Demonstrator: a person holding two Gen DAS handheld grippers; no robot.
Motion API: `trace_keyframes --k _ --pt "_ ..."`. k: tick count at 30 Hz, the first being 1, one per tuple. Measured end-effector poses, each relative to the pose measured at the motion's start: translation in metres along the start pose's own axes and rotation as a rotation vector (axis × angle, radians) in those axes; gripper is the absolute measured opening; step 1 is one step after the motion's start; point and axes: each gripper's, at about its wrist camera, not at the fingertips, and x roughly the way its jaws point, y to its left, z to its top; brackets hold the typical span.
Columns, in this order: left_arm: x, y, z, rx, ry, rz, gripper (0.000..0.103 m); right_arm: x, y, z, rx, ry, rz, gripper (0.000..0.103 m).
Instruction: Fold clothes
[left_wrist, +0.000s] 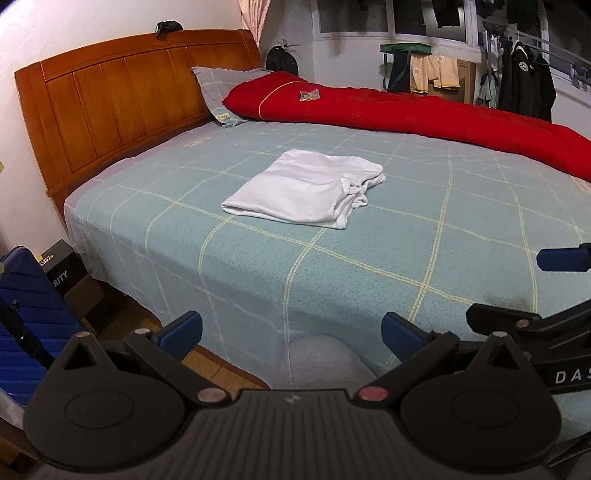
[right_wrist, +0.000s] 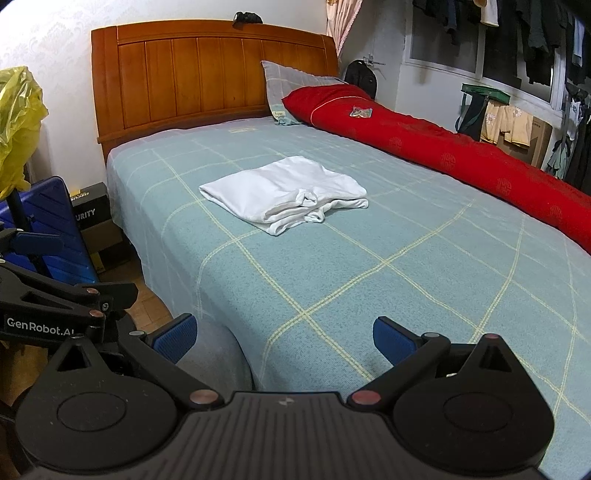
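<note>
On the bed (left_wrist: 332, 280), in the middle of the pale green checked cover, lies the white garment (left_wrist: 306, 192), folded into a flat rectangle with bunched edges at its right end. It sits well apart from both of your grippers. Your left gripper (left_wrist: 291, 330) hangs at the near edge of the mattress with its blue-padded jaws spread wide and nothing between them; a grey-clad knee (left_wrist: 321, 360) shows just beyond it. Your right gripper (right_wrist: 284, 336) is level with it, just to the right, jaws likewise wide apart and empty. Along the far side of the bed runs a red quilt (right_wrist: 461, 158), its end resting against a grey pillow (right_wrist: 288, 85) propped at the wooden headboard (right_wrist: 207, 70). A blue suitcase (right_wrist: 55, 229) stands on the floor beside the bed, to your left.
</note>
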Motion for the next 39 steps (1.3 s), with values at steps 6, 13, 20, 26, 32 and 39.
trace_keyframes --k 6,13,20,26,32,39 --pt "0.0017 0.0000 0.0003 0.001 0.005 -0.001 0.102 -0.0001 -0.0012 -0.0007 0.002 0.000 0.004 0.103" --pt "0.0017 0.0005 0.0001 -0.001 0.007 0.000 0.102 0.0011 -0.0025 -0.0008 0.005 0.003 0.008 0.103" --pt "0.0025 0.0000 0.0002 0.001 0.012 -0.001 0.102 0.0004 -0.0022 -0.0016 0.001 0.002 0.009 0.103" --pt "0.0019 -0.0010 -0.0009 0.002 0.010 -0.001 0.102 -0.0003 -0.0021 -0.0017 0.002 0.000 0.010 0.103" --pt "0.0015 -0.0013 -0.0010 0.003 0.011 0.002 0.102 -0.0004 -0.0011 -0.0020 0.000 -0.002 0.009 0.103" --pt "0.0026 -0.0006 0.0006 0.001 0.013 0.003 0.102 -0.0007 -0.0003 -0.0020 0.002 -0.003 0.009 0.103"
